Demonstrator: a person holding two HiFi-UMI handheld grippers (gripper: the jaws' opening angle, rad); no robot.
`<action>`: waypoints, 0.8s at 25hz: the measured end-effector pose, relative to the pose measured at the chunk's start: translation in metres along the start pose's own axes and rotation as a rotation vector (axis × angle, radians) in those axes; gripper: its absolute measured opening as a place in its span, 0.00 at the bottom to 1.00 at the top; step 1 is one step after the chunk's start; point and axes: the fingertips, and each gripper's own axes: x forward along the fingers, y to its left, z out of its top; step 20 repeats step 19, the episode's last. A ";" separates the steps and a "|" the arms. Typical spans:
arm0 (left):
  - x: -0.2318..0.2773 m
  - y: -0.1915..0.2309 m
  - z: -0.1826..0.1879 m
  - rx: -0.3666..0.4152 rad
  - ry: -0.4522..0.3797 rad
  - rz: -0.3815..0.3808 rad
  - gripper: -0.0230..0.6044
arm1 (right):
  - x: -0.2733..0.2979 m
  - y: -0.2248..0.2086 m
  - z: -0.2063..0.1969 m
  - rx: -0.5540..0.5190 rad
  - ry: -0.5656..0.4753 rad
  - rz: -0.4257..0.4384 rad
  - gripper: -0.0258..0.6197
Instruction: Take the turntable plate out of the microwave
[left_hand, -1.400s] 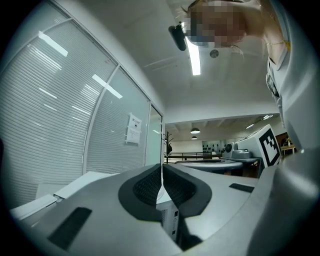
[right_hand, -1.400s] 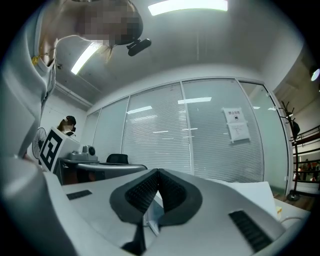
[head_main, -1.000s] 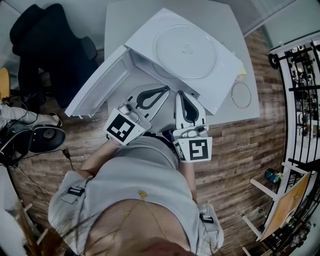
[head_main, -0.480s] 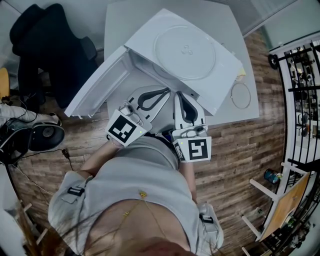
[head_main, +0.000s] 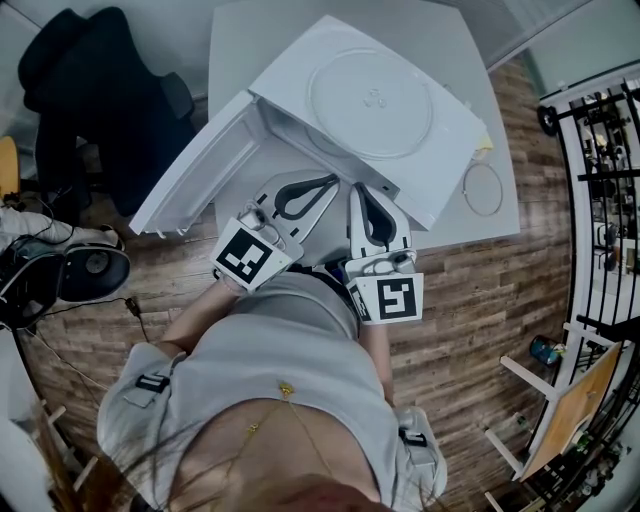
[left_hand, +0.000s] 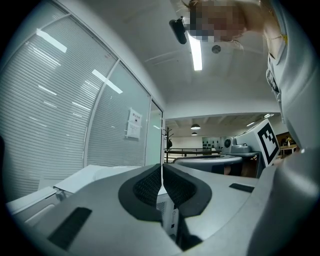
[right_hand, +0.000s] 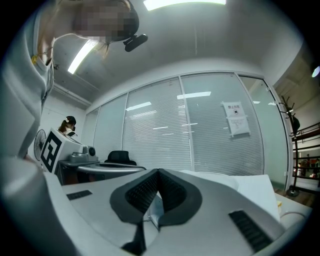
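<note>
White box-shaped microwave oven (head_main: 455, 140) on a pale grey desk (head_main: 250, 40). Stands with its door (head_main: 195, 165) swung wide open to the left.

Round clear glass turntable plate (head_main: 370, 103): lies flat on top of the microwave, outside the cavity, and is touched by neither tool. Thin pale ring (head_main: 482, 190): rests on the desk just beside the microwave, to the right.

Left tool (head_main: 333, 180) (left_hand: 161, 182), grey with black ribbed pads, and right tool (head_main: 358, 190) (right_hand: 157, 185) of the same make: hang side by side and close together in front of the open cavity, each with a black-and-white marker cube at its back end. Point level toward the microwave.

Left tool: closed, pads pressed together, nothing between them. Right tool: likewise closed and empty.

Black office chair (head_main: 90, 90): stands off the desk's left end. Brown wood-plank floor (head_main: 470, 300): runs under everything.
</note>
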 end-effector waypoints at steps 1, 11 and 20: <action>0.000 0.001 -0.001 0.000 0.001 0.000 0.09 | 0.001 0.000 -0.001 0.001 0.001 -0.001 0.06; 0.001 0.002 -0.002 -0.009 0.006 -0.005 0.09 | 0.001 -0.001 -0.002 0.002 0.011 -0.005 0.06; 0.002 0.009 -0.007 -0.015 0.019 0.002 0.09 | 0.006 -0.003 -0.005 0.000 0.018 -0.010 0.06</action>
